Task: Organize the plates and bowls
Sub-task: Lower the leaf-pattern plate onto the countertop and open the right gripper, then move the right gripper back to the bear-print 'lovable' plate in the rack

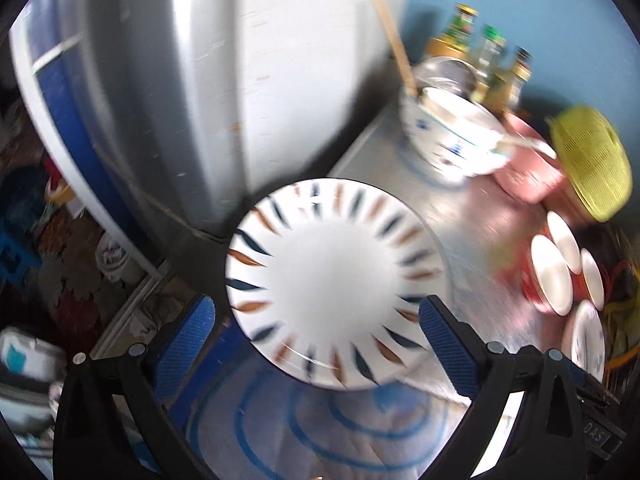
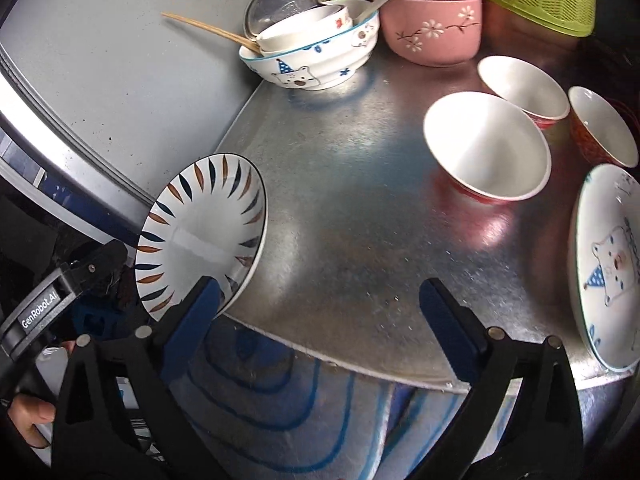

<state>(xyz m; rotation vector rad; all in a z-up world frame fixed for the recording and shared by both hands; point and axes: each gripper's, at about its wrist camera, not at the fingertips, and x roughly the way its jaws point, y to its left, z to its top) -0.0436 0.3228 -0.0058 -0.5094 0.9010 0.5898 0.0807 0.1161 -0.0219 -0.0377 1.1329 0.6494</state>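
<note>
Both grippers, left gripper [image 1: 318,334] and right gripper [image 2: 320,312], angled downward, jaws apart, above striped plate [image 1: 332,280].

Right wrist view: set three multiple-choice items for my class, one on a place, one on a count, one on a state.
1. Where is the striped plate?
A. Inside the pink bowl
B. Under the green basket
C. At the left corner of the table

2. How many red bowls with white insides stand on the table?
A. One
B. Three
C. Five

3. What state is the right hand-held gripper in?
A. Open, holding nothing
B. Shut on a spoon
C. Shut on the bear plate

Answers:
1 C: the plate sits at the table's left corner.
2 B: three such bowls stand grouped on the right.
3 A: its blue fingers stand wide apart with only bare tabletop between them.
</note>
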